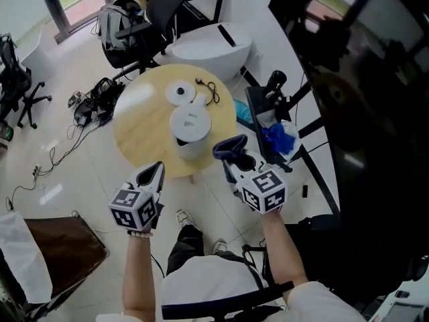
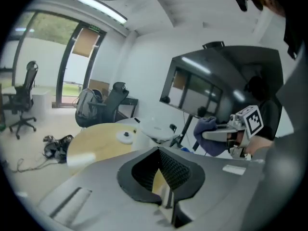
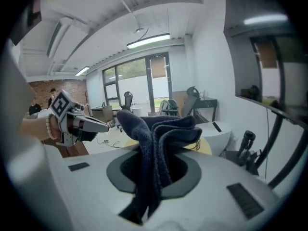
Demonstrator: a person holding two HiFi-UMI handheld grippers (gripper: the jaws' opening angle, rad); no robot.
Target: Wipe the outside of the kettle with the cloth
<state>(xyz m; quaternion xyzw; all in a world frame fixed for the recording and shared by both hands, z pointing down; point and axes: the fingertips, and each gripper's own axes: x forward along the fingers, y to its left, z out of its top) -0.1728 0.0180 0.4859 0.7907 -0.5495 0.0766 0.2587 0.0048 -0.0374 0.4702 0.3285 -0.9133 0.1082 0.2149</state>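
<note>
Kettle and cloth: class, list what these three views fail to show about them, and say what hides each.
- Head view: the kettle is small and seen from above; its own body hides its far side.
- Right gripper view: no kettle shows; the cloth fills the middle.
- Pads of the right gripper: covered by the cloth.

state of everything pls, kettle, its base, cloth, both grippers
kettle: upright on the table, off its base, top closed
kettle base: bare, lying on the table on the far side of the kettle
cloth: bunched up, clamped in the right gripper, off the table
right gripper: shut on the cloth
left gripper: shut, nothing between its jaws
</note>
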